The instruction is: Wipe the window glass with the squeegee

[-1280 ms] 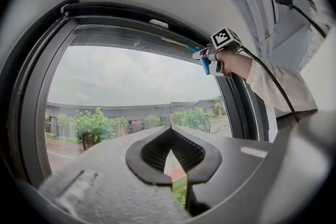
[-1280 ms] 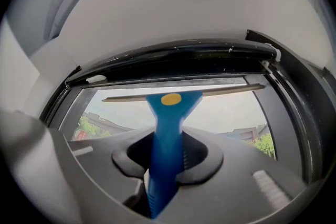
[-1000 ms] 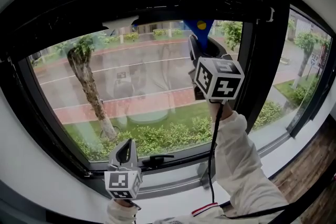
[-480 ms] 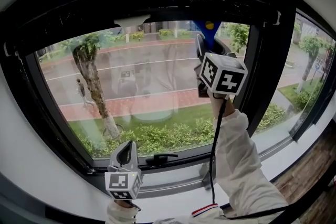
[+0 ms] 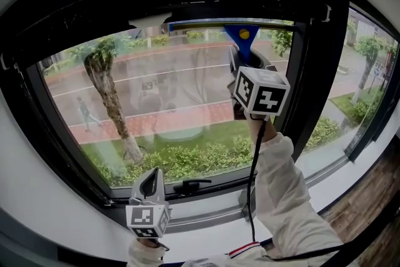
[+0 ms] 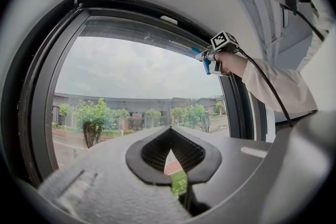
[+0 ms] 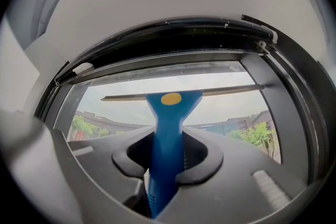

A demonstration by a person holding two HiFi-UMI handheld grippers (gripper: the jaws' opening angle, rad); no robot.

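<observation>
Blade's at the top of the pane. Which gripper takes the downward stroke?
Right. The right gripper is shut on the squeegee, whose blade lies along the top edge of the window glass. The left gripper is shut on nothing, low by the sill.

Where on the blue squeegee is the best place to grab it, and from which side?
Grip the squeegee by its long blue handle. Come from below, at the handle's end, with the jaws closing on its two sides. The thin blade runs crosswise at the top and must stay free to lie flat on the window glass. The right gripper holds it this way.
</observation>
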